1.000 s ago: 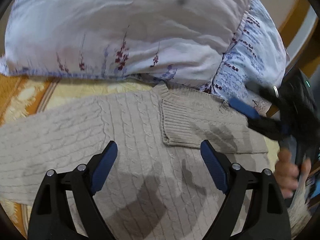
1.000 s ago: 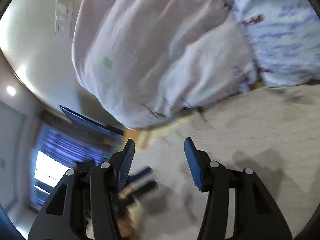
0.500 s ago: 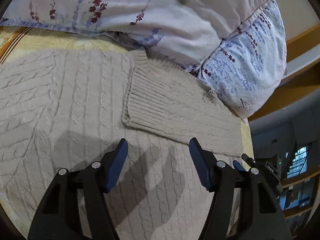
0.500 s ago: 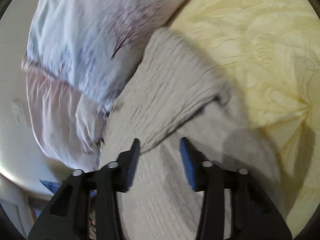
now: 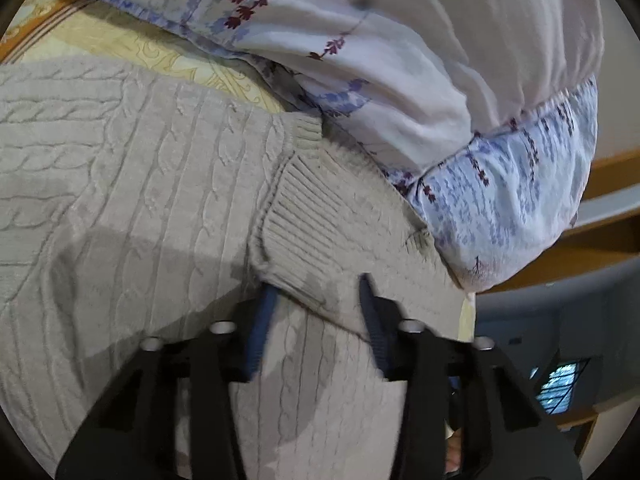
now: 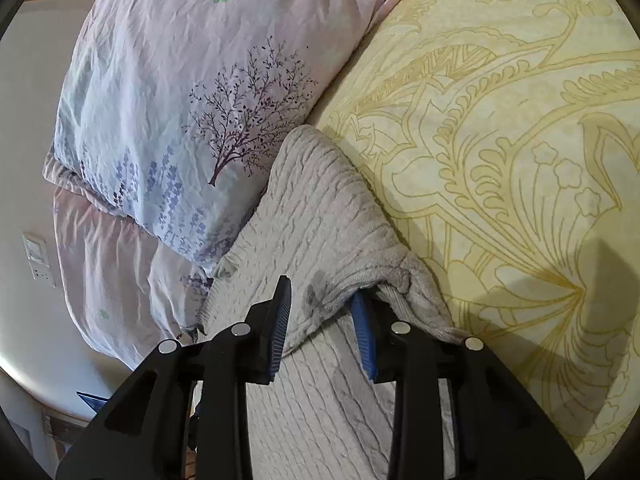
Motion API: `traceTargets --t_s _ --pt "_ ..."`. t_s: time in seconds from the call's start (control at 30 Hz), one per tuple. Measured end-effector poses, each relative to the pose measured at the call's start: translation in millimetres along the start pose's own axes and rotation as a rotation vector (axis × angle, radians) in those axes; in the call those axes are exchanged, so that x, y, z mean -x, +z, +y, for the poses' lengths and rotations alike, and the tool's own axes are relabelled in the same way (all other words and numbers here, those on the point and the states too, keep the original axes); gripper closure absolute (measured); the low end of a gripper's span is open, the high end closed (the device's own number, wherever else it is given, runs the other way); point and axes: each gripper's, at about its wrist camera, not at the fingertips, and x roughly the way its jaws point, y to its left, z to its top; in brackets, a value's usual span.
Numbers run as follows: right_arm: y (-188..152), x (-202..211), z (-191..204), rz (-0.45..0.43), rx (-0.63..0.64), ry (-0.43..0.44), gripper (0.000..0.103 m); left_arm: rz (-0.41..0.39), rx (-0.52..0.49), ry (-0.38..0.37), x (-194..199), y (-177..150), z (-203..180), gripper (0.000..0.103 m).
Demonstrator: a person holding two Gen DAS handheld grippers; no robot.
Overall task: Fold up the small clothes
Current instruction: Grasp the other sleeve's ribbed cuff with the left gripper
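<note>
A beige cable-knit sweater (image 5: 132, 184) lies flat on a yellow patterned bedspread (image 6: 500, 152), with one sleeve (image 5: 332, 236) folded across its body. My left gripper (image 5: 316, 308) is open, its blue pads straddling the ribbed cuff edge of that sleeve, one pad tucked under the fabric. My right gripper (image 6: 324, 308) is open around the bunched fold of the sleeve (image 6: 320, 216) near the shoulder, with the right pad under the fabric and the left pad above it.
Floral pillows (image 5: 400, 60) press against the top of the sweater; they also show in the right wrist view (image 6: 192, 92). A wooden bed frame (image 5: 580, 256) runs at the right. A wall with a switch plate (image 6: 38, 256) lies beyond the pillows.
Both grippers have moved forward onto the folded sleeve and narrowed. The left now straddles the cuff edge; the right swung from facing the pillows down onto the sleeve's fold.
</note>
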Motion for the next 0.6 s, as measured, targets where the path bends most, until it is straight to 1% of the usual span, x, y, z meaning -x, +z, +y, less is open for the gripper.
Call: traceTargets --t_s 0.03,0.1,0.17,0.27,0.33,0.37,0.43,0.53,0.57,0.6 --pt "0 1 1 -0.012 0.010 -0.002 0.093 0.001 0.014 -0.020 -2 1 2 0.095" --pt "2 8 -3 -0.034 -0.002 0.022 0.095 -0.014 0.025 -0.031 2 -1 5 0.095" --pt "4 19 -5 -0.061 -0.004 0.049 0.095 -0.032 -0.017 -0.032 10 -9 1 0.096" --pt "7 31 -9 -0.097 -0.011 0.050 0.095 -0.026 -0.055 -0.044 17 -22 -4 0.096" --pt "7 36 -14 -0.112 -0.024 0.039 0.095 -0.025 -0.106 -0.023 19 -32 -9 0.096" --pt "6 36 -16 -0.116 -0.029 0.028 0.095 -0.031 -0.137 0.010 17 -36 -11 0.096" --pt "1 33 -23 -0.096 -0.043 -0.016 0.095 -0.038 -0.176 0.064 12 -38 -12 0.096" --pt "-8 31 -22 -0.080 -0.004 -0.065 0.095 -0.040 -0.171 0.120 6 -37 -2 0.095" --pt "-10 34 -18 -0.082 0.024 -0.093 0.094 -0.036 -0.168 0.120 5 -37 1 0.095" --pt "-12 37 -15 -0.086 0.039 -0.111 0.089 -0.035 -0.164 0.112 7 -39 4 0.091"
